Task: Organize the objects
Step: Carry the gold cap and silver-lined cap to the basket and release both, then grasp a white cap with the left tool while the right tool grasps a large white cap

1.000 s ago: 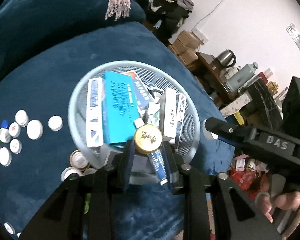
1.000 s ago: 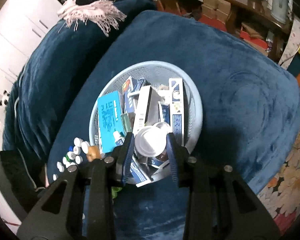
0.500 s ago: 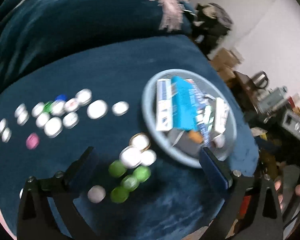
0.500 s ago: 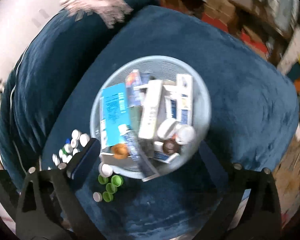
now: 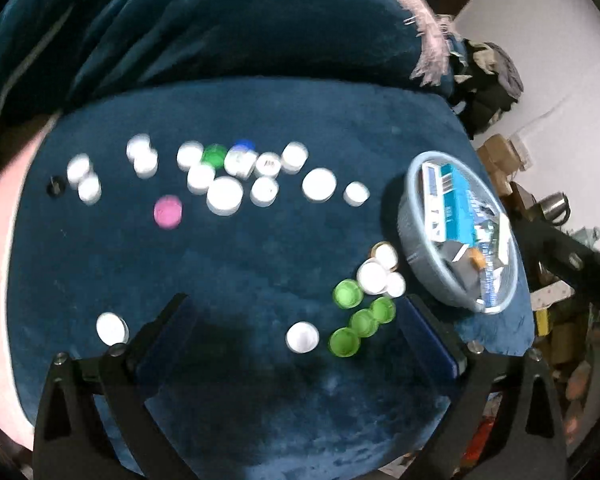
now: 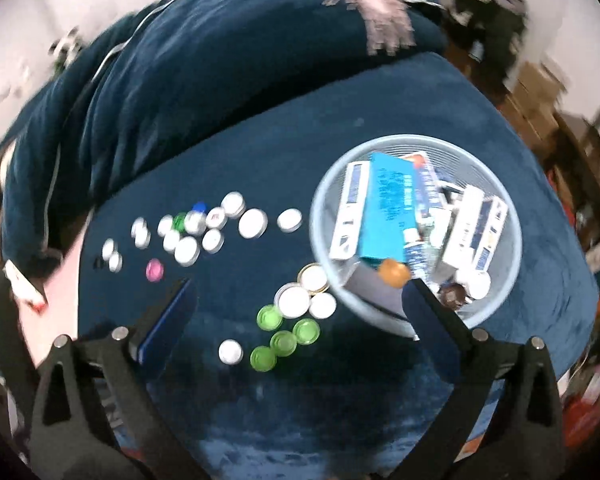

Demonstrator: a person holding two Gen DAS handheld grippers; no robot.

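Blue velvet cushion (image 5: 228,264) carried scattered bottle caps (image 5: 224,196) and green caps (image 6: 284,342); our left claw (image 5: 296,322) and right claw (image 6: 300,300) both gaped wide, gripping nothing, over the caps, with the basket (image 6: 328,196) of medicine boxes (image 6: 388,208) at right

Dark blue plush cushion (image 5: 236,264), broad and rounded, serving as the work surface; a second blue cushion (image 5: 228,28) banked behind it. Pale pink fringed throw (image 5: 428,36) draped over the top of that. White wall (image 5: 556,60) at right. Heap of dark clothing (image 5: 488,76) against it. Cardboard boxes (image 6: 536,92) stacked below. Metal kettle (image 5: 554,206) on dark wooden furniture at far right. Dim indoor light
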